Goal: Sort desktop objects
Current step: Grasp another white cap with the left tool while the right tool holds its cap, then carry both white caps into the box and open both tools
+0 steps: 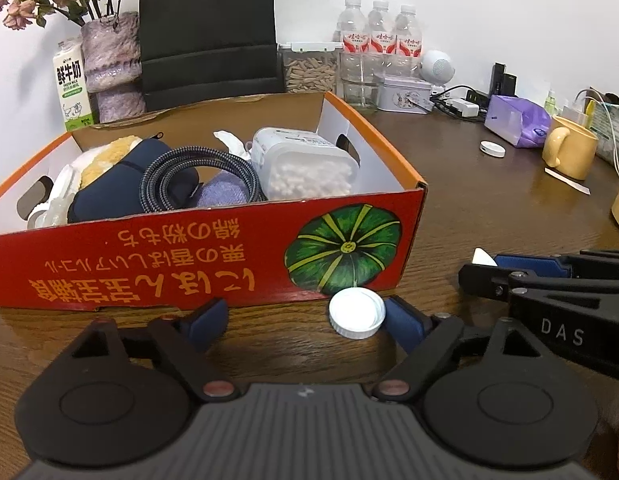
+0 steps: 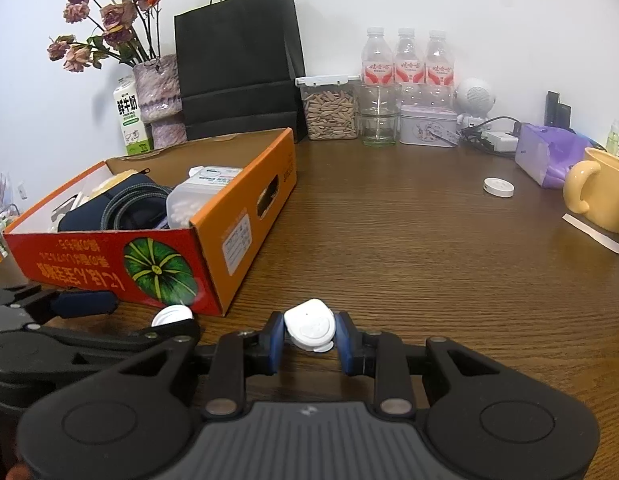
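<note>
White ribbed bottle cap (image 1: 357, 312) is lying flat on the wooden desk (image 1: 489, 216), just in front of the red cardboard box (image 1: 213, 256), in the left wrist view. The left gripper (image 1: 305, 322) is standing with its jaws apart around the cap: the right pad is touching or nearly touching the cap's rim, while the left pad is sitting well clear. Closing from this lopsided stance is likely to shove the light, hard plastic cap sideways across the smooth wood grain before both pads are biting, and its low, round edge is giving the blue pads little to catch. The box wall is standing close behind, so a forward slip could be wedging the cap against the cardboard. Inside the box, a braided cable coil (image 1: 197, 176), a translucent tub of cotton swabs (image 1: 309, 168) and soft fabric pieces are already crowding the floor.

Through the right wrist view, the right gripper (image 2: 309, 334) is clamped on a small white rounded device (image 2: 311, 328), a glossy plastic shell with a little tab at its lower edge. Its slick, curved sides are inviting it to squirt out if the grip is loosening. Both tools are working close together here, so they could be knocking into each other. A yellow ceramic mug (image 2: 601, 192) is waiting further off.
</note>
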A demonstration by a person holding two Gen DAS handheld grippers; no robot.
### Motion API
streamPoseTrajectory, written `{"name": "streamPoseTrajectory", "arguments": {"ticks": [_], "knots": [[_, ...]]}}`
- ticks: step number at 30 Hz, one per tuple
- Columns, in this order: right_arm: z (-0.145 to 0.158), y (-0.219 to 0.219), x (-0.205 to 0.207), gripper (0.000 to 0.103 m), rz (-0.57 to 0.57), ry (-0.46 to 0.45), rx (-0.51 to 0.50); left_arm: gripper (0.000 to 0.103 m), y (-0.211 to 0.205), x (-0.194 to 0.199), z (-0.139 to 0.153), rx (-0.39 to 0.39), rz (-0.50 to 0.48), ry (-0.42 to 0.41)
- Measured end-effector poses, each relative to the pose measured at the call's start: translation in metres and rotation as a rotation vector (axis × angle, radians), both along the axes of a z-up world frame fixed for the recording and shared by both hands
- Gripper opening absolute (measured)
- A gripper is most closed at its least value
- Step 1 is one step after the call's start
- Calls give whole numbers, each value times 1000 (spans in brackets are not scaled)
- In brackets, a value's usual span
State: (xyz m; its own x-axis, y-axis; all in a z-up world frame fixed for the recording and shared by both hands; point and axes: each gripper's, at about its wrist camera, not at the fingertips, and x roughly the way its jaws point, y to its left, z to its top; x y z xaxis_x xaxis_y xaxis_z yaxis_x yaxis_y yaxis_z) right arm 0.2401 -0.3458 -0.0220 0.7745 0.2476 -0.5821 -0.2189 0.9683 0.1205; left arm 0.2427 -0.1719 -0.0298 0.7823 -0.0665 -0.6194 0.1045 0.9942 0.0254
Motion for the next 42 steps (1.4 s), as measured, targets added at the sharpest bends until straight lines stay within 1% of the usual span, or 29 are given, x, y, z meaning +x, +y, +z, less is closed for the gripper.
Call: {"name": "streamPoseTrajectory", "arguments": {"ticks": [1, 2, 3, 4, 5, 6, 8, 20, 25, 30, 34, 39, 42], "knots": [[0, 0, 0, 26, 2, 0, 2, 81, -1, 0, 0, 0, 1, -2], [0, 0, 0, 26, 5, 0, 2, 75, -2, -1, 1, -4, -5, -6], [0, 0, -1, 26, 9, -1, 1, 65, -3, -3, 1, -8, -12, -10], [0, 1, -1, 26, 15, 0, 2, 58, -4, -4, 2, -9, -15, -16], [0, 1, -1, 26, 21, -1, 3, 41, -5, -5, 2, -9, -19, -23], [0, 1, -1, 26, 23, -1, 1, 30, -6, -6, 2, -16, -31, -26], [0, 1, -2, 26, 21, -1, 5, 29, -9, -8, 2, -10, -37, -28], [0, -2, -2, 26, 2, 0, 25, 29, -7, -9, 2, -37, -43, -28], [2, -1, -7, 26, -29, -32, 3, 29, -4, -13, 3, -53, -49, -34], [9, 4, -21, 26, -40, -112, -8, 29, 0, -23, 8, -67, -66, -73], [20, 10, -31, 26, -32, -138, 6, 29, 8, -33, 16, -97, -77, -111], [41, 27, -39, 26, -11, -191, 14, 29, 25, -46, 31, -137, -80, -171], [58, 43, -40, 26, 23, -224, 17, 29, 41, -49, 42, -153, -67, -214]]}}
